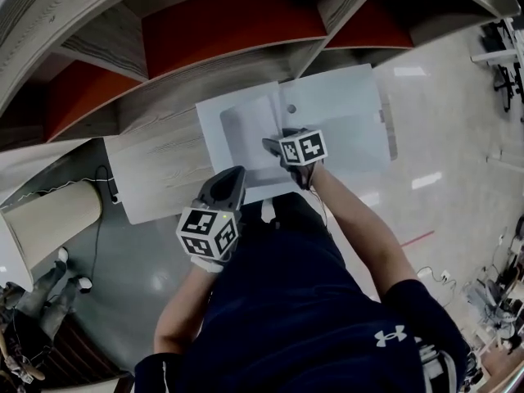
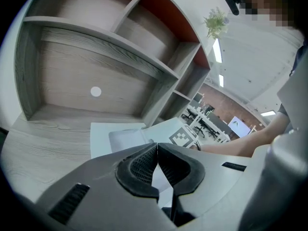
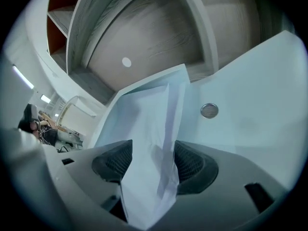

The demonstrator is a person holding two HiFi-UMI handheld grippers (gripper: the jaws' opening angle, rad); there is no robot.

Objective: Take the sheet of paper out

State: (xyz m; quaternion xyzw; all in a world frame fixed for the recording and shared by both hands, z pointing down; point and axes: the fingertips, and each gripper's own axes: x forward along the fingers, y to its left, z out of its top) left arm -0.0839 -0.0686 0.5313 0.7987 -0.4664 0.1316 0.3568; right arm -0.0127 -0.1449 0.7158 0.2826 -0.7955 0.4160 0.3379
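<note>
An open white folder [image 1: 344, 121] with a round snap button [image 3: 209, 110] lies on the wooden table [image 1: 164, 170]. On its left half rests a pale sheet of paper [image 1: 246, 129]. In the right gripper view, the paper's [image 3: 159, 129] near edge rises, creased, between the jaws of my right gripper [image 3: 153, 153]. Those jaws stand wide and the pads [image 3: 192, 165] do not press on the paper. My left gripper [image 1: 229, 182] hovers over the table's near edge, left of the folder, with its jaws [image 2: 157, 150] shut on nothing.
A curved wooden shelf unit [image 1: 205, 47] with red back panels rises just behind the table. A beige cylinder [image 1: 49, 219] and a cable [image 1: 97, 211] are at the left. Shiny floor [image 1: 442, 137] lies to the right.
</note>
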